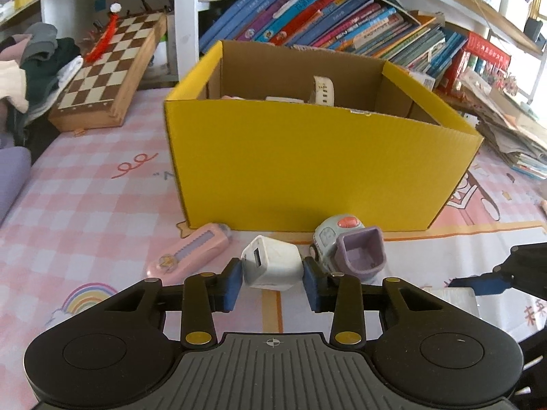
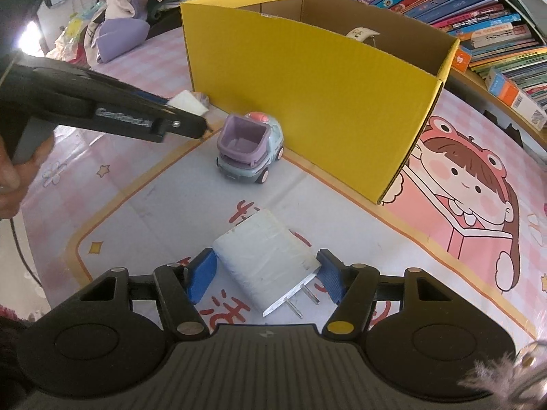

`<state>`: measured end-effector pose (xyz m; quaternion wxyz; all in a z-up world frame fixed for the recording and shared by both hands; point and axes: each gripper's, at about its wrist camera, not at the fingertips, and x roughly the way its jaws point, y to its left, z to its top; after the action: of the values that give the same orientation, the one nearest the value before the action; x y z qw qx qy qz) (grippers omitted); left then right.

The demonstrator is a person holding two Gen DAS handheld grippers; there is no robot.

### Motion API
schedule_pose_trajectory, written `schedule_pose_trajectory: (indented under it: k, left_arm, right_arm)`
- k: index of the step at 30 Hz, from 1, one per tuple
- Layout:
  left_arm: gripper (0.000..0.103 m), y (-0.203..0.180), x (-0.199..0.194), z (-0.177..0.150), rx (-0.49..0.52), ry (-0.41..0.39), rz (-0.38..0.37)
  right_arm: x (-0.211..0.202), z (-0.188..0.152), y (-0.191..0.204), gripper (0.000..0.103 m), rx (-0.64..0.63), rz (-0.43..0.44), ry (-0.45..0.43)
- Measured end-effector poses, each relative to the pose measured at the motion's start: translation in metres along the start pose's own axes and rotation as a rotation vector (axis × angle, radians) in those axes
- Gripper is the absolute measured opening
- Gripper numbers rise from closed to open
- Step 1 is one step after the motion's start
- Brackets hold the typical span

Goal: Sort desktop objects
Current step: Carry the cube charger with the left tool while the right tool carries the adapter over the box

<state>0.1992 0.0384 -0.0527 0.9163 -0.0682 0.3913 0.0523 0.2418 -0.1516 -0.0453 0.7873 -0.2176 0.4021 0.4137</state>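
A small white USB charger cube (image 1: 273, 266) sits between the blue pads of my left gripper (image 1: 273, 278), which is shut on it just above the pink mat. This cube (image 2: 188, 102) also shows at the tip of the left gripper (image 2: 200, 119) in the right wrist view. My right gripper (image 2: 266, 273) is shut on a larger flat white plug adapter (image 2: 263, 256), its two metal prongs pointing back toward the camera. A toy truck (image 1: 345, 246) (image 2: 251, 150) with a purple bucket stands by the front wall of the yellow box (image 1: 318, 171) (image 2: 307, 85). A pink cutter (image 1: 195, 253) lies left of the cube.
The open box holds a white watch strap (image 1: 323, 90) and other small items. A chessboard (image 1: 109, 71) leans at the back left beside piled clothes (image 1: 37, 65). Rows of books (image 1: 342, 20) stand behind the box and paper stacks (image 1: 512, 130) lie to its right. A hand (image 2: 10, 171) holds the left gripper.
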Motion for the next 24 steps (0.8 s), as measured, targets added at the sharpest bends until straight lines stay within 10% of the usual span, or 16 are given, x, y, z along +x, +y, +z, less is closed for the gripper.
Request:
schedule_pose_trajectory:
  k: [24]
  left_arm:
    - [0.036,0.011,-0.092,-0.016,0.074,-0.057,-0.066]
  right_arm:
    - [-0.044,-0.004,0.043,0.062,0.114,-0.040,-0.052]
